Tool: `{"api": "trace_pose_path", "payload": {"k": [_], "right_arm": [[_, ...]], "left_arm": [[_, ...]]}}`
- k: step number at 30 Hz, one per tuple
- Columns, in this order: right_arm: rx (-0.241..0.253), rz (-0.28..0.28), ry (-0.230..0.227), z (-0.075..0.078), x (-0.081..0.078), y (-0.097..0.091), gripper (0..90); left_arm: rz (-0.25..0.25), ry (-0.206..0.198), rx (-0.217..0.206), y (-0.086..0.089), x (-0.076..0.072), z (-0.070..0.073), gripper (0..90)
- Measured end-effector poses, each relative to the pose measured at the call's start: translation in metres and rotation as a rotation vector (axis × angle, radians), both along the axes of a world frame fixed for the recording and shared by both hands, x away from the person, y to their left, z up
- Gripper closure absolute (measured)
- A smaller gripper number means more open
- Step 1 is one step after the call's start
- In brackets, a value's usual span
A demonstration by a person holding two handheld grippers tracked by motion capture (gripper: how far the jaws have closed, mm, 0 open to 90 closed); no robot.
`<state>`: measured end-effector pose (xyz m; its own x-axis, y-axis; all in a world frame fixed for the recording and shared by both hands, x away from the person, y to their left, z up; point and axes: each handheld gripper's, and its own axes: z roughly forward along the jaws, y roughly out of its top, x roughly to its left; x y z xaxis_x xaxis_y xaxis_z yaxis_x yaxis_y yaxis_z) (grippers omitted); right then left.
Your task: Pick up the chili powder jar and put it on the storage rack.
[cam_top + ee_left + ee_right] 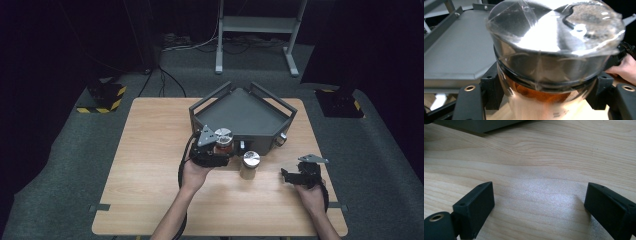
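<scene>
The left gripper (pixel 216 148), fingers (pixel 489 87) clamped on a steel-lidded jar (pixel 554 62), seems mid-carry toward the grey tray (pixel 245 112) at twelve o'clock; right gripper (pixel 296 176) rests, fingers apart, on the surface (pixel 150 165).

Lab: dark room, hazard-taped stand bases (pixel 102 97), floor cables (pixel 170 82)

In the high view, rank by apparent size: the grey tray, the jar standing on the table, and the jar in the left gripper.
1. Grey tray, by far the largest.
2-3. Standing jar and held jar: alike; the left gripper hides part of the held one, so no ranking.
</scene>
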<state>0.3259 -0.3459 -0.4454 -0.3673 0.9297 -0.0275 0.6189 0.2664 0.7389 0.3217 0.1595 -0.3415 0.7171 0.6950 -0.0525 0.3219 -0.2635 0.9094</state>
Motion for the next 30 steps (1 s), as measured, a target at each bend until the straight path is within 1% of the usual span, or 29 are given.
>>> {"api": "trace_pose_path", "payload": {"k": [6,10,15,16,19,20,23,24,28,30], "right_arm": [[0.000,0.000,0.000,0.000,0.000,0.000,9.1],[0.000,0.000,0.000,0.000,0.000,0.000,9.2],[0.000,0.000,0.000,0.000,0.000,0.000,9.2],[0.000,0.000,0.000,0.000,0.000,0.000,9.2],[0.000,0.000,0.000,0.000,0.000,0.000,9.2],[0.000,0.000,0.000,0.000,0.000,0.000,9.2],[0.000,0.000,0.000,0.000,0.000,0.000,9.2],[0.000,0.000,0.000,0.000,0.000,0.000,9.2],[0.000,0.000,0.000,0.000,0.000,0.000,9.1],[0.000,0.000,0.000,0.000,0.000,0.000,9.2]], "left_arm": [[0.016,-0.010,0.004,-0.002,0.010,0.012,30.4],[0.029,-0.013,0.002,-0.006,0.018,0.016,30.4],[0.055,-0.011,0.014,-0.012,0.028,0.017,30.4],[0.055,-0.011,0.014,-0.012,0.028,0.017,30.4],[0.078,-0.006,0.011,-0.014,0.036,0.018,30.4],[0.078,-0.006,0.011,-0.014,0.036,0.018,30.4],[0.103,-0.002,0.011,-0.017,0.046,0.021,30.4],[0.103,-0.002,0.011,-0.017,0.046,0.021,30.4],[0.135,-0.008,0.039,-0.028,0.056,0.025,30.4],[0.153,-0.005,0.040,-0.032,0.061,0.025,30.4]]}}
